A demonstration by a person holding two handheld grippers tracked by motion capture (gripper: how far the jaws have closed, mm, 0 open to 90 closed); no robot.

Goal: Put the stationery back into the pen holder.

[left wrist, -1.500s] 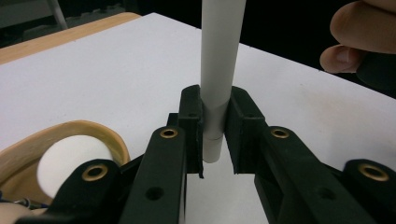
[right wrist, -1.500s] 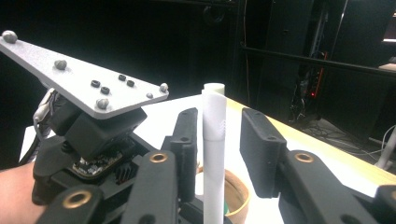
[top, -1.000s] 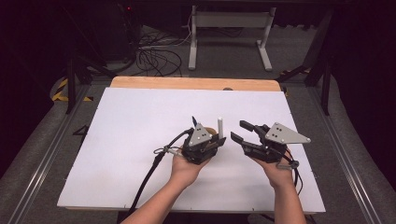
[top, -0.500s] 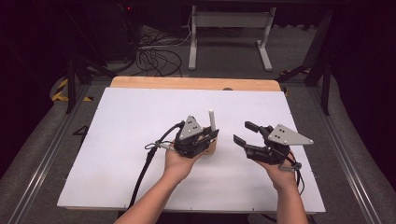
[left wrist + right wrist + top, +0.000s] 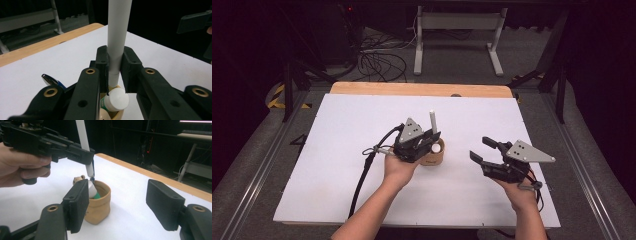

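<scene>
My left gripper [image 5: 433, 136] is shut on a white pen [image 5: 432, 120] and holds it upright over a tan pouch [image 5: 432, 159] on the white table. In the left gripper view the pen [image 5: 116, 50] is pinched between the jaws, its lower end just above the pouch mouth. A white-capped green tube [image 5: 116, 98] sticks out of the pouch. My right gripper [image 5: 479, 148] hovers to the right of the pouch. Its jaws have just been opening, and nothing is between them. In the right gripper view the pouch [image 5: 98, 205] stands ahead of the open gripper [image 5: 120, 202].
A blue pen with a silver tip [image 5: 51, 81] lies beside the pouch, and a small bear-shaped charm [image 5: 78, 179] shows behind it. The white board [image 5: 337, 130] ends in a wooden edge [image 5: 412, 89] at the far side. Cables and a stand's legs lie on the floor beyond.
The left gripper has carried the pen leftward and away from me. The right gripper has drawn back to the right with wider jaws. The pouch has come into sight between them.
</scene>
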